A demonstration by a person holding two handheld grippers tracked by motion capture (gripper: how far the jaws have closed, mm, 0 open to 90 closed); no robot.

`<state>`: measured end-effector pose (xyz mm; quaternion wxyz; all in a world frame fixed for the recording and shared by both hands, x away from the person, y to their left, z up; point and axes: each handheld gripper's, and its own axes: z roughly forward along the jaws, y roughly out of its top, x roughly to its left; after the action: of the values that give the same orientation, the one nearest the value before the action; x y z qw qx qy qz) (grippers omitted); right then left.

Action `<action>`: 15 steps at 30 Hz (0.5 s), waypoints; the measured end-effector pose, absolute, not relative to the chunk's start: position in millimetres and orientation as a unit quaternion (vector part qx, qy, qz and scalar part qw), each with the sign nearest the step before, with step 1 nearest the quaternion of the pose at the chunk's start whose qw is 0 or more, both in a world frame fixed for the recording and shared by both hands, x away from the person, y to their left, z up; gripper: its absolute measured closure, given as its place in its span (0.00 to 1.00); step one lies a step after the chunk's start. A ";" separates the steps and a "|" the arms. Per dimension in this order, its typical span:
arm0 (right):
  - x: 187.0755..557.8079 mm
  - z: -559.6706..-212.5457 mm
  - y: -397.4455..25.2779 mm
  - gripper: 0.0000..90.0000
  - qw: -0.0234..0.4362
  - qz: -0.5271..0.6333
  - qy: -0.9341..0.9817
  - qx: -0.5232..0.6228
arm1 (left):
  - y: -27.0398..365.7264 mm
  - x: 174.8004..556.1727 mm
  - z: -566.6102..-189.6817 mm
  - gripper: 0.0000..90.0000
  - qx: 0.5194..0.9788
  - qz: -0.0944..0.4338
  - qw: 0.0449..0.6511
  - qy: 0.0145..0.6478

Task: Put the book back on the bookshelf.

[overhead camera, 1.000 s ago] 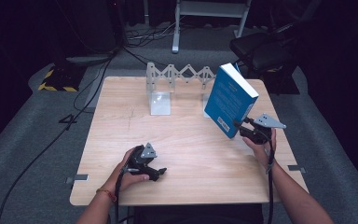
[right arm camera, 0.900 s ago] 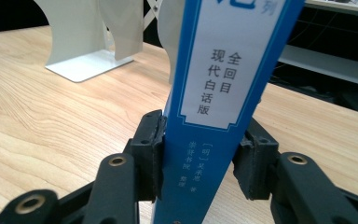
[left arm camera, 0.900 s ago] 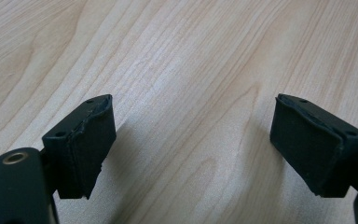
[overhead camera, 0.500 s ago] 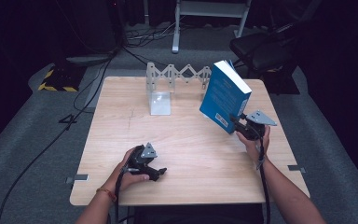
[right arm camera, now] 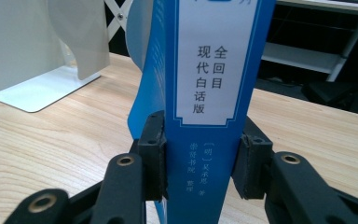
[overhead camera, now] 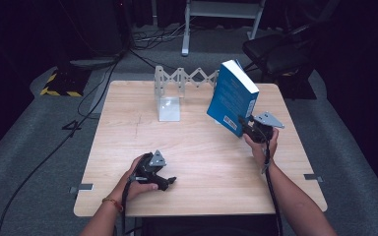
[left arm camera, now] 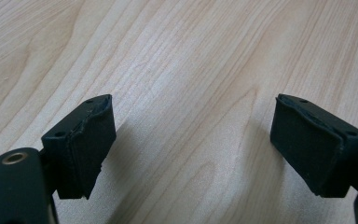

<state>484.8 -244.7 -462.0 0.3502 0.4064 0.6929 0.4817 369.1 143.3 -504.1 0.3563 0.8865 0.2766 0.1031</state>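
- The right claw (overhead camera: 246, 127) is clamped on the bottom end of a thick blue book (overhead camera: 232, 97), one pad on each cover with the spine facing back toward the hand. In the right gripper view you can see the right claw (right arm camera: 200, 161) squeezing the book (right arm camera: 209, 70) from both sides, and the white label with Chinese characters runs up the spine.
- The book is up off the surface (overhead camera: 202, 162), tilted so its top leans away from the person and a bit to the left. Its bottom corner hangs just above the wood, to the right of the white bookend (overhead camera: 169, 107).
- That bookend is my landmark: it stands upright on the far half of the surface, with a white zigzag folding rack (overhead camera: 187, 78) right behind it along the far edge. The book is near it but not touching, off to its right.
- In the right gripper view the bookend (right arm camera: 42, 56) shows up to the left of the book, with its flat foot on the wood.
- The left claw (overhead camera: 166, 181) is well apart from the bookend, near the front edge of the surface, resting low in the person's left hand (overhead camera: 138, 179).
- In the left gripper view the left claw (left arm camera: 193, 144) is spread wide apart with nothing between the pads, just bare wood grain under it.
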 end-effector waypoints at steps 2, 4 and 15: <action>483.0 -463.8 -247.6 0.69 0.345 0.489 0.686 0.413 | 143.3 368.9 -504.1 0.16 0.886 0.104 0.356 0.277; 477.5 -465.3 -247.5 0.69 0.350 0.491 0.676 0.424 | 143.3 369.1 -504.1 0.16 0.886 0.103 0.356 0.277; 470.1 -466.6 -246.7 0.69 0.360 0.492 0.678 0.411 | 143.1 369.1 -504.1 0.16 0.887 0.101 0.357 0.275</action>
<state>470.1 -246.7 -466.6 0.3599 0.4114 0.6776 0.4921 369.1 143.1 -504.1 0.3567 0.8872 0.2746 0.1014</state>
